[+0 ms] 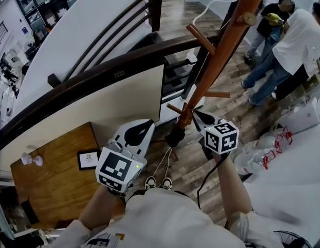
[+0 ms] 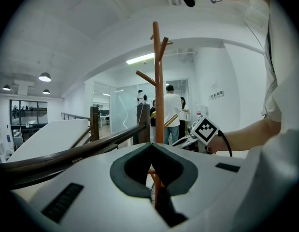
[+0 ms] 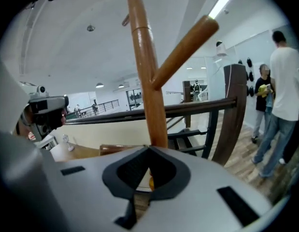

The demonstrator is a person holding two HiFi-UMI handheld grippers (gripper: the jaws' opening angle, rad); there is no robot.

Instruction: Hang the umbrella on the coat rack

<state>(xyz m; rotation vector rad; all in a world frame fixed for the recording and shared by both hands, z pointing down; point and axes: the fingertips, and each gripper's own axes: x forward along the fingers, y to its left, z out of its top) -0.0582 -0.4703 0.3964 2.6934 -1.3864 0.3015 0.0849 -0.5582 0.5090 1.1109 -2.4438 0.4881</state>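
Right now both of your grippers are empty. The left gripper point(image 2: 152, 145) has its pads pressed tip to tip in its own view, with nothing pinched between them. The right gripper point(image 3: 149, 149) is closed the same way on nothing, its tip close beside the pole of the coat rack point(image 1: 222, 45).

What I take for the umbrella point(image 1: 175, 136) is a dark, compact bundle low against that pole, just under the lowest peg point(image 1: 174, 108). In the head view it sits between your two grippers. It is too small and shadowed to tell whether it hangs from the peg or only rests against the pole. Thin pale cords point(image 1: 162, 163) trail below it.

If it is a folded umbrella, expect it to be light, with a stiff shaft inside soft, slick fabric. That fabric will likely slide and bunch under the pads, so don't clamp the middle of the bundle. Take it at the firm end — the handle, if you can find it — where the jaws meet something solid. Any strap or loop will be limp, so you may need one gripper to carry the body while the other holds the loop open. The pegs slant upward, so a loop dropped over one should settle toward the pole.
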